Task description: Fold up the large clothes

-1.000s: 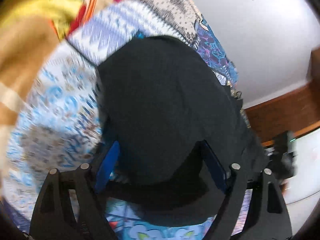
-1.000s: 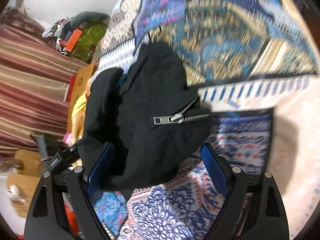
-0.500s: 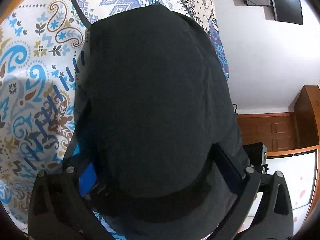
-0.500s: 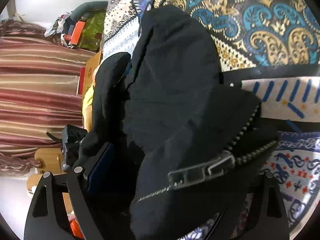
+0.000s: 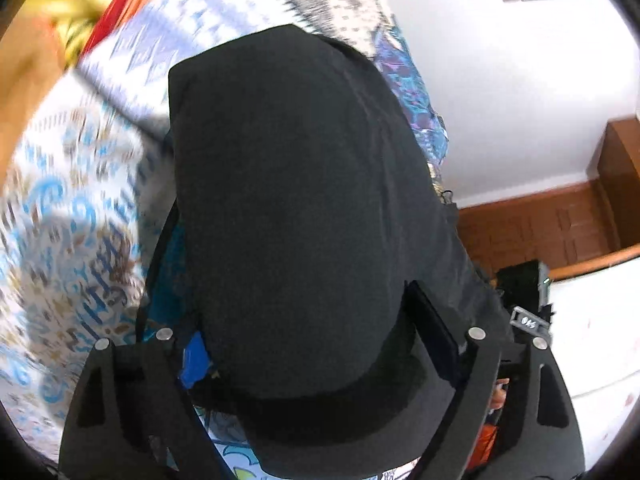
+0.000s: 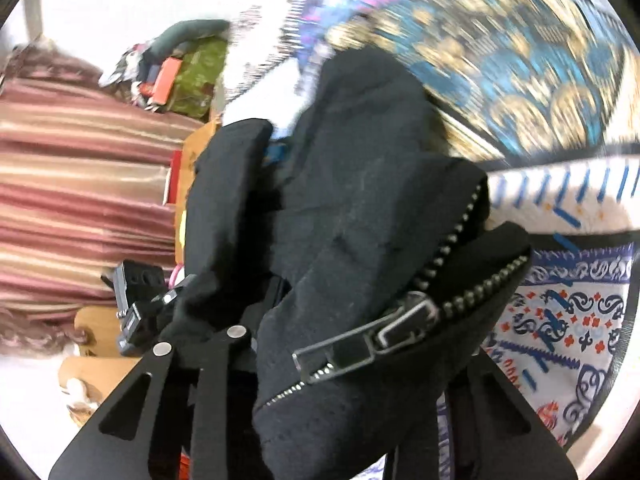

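Left wrist view. A large black fabric garment (image 5: pixel 296 208) fills the frame centre and runs from between the fingers of the left tool (image 5: pixel 320 344) up toward the upper middle; its long axis points away from the tool, along the fingers. The garment drapes over the gap. A blue pad (image 5: pixel 194 358) shows at lower left and a dark pad at lower right, well apart, cloth bulging between them. I cannot tell whether the fingers pinch the cloth or merely sit under it.

To the left of the garment lies bare blue-and-white paisley bedspread (image 5: pixel 76 216), blurred; this is the open room. To the right the bedspread edge drops off to a white wall (image 5: pixel 500 92) and brown wooden cabinets (image 5: pixel 552 224). Little room that side.

Right wrist view. At left, striped maroon curtains (image 6: pixel 72 184). The same garment (image 6: pixel 360 208) heaps in the centre over the right tool (image 6: pixel 332 360); its metal zipper (image 6: pixel 384 332) crosses the lower middle diagonally. The finger pads are hidden by cloth, so its grip state cannot be read. The patterned bedspread (image 6: pixel 568 332) is bare at right.

Judgement: the garment is bunched between both tools, equally near each. The next fold should lay down toward the bare bedspread, away from the bed edge.
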`<state>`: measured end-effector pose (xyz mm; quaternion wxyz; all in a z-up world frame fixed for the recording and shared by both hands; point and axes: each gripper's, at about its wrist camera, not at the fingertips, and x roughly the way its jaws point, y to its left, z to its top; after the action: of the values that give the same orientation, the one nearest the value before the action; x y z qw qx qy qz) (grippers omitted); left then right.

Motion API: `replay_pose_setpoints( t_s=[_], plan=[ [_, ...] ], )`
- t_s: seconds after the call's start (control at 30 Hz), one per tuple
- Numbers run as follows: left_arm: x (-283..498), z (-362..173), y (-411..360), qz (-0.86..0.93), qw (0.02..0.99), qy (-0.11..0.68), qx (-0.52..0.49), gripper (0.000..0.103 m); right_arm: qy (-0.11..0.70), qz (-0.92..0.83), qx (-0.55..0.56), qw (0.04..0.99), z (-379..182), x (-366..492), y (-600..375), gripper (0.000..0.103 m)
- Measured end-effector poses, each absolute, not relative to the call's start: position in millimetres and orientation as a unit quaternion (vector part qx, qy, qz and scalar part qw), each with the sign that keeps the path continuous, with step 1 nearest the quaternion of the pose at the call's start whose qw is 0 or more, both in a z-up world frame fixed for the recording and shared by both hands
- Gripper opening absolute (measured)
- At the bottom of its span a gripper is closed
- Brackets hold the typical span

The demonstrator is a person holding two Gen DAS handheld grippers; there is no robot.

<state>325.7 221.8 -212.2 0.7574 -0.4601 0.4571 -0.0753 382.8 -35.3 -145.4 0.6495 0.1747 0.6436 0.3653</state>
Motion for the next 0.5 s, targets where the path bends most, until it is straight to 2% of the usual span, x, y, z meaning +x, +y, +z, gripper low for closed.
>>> replay_pose_setpoints(
  t_s=[0.13, 0.5],
  plan=[
    [339, -172, 231, -0.072, 0.783, 0.44, -0.434, 0.084, 0.625, 0.381, 0.151, 0.665, -122, 380, -20, 0.025],
    [390, -71, 281, -0.105, 0.856, 0.36, -0.356, 0.082, 0.553, 0.408, 0.207, 0.697, -80, 422, 2, 0.024]
  ],
)
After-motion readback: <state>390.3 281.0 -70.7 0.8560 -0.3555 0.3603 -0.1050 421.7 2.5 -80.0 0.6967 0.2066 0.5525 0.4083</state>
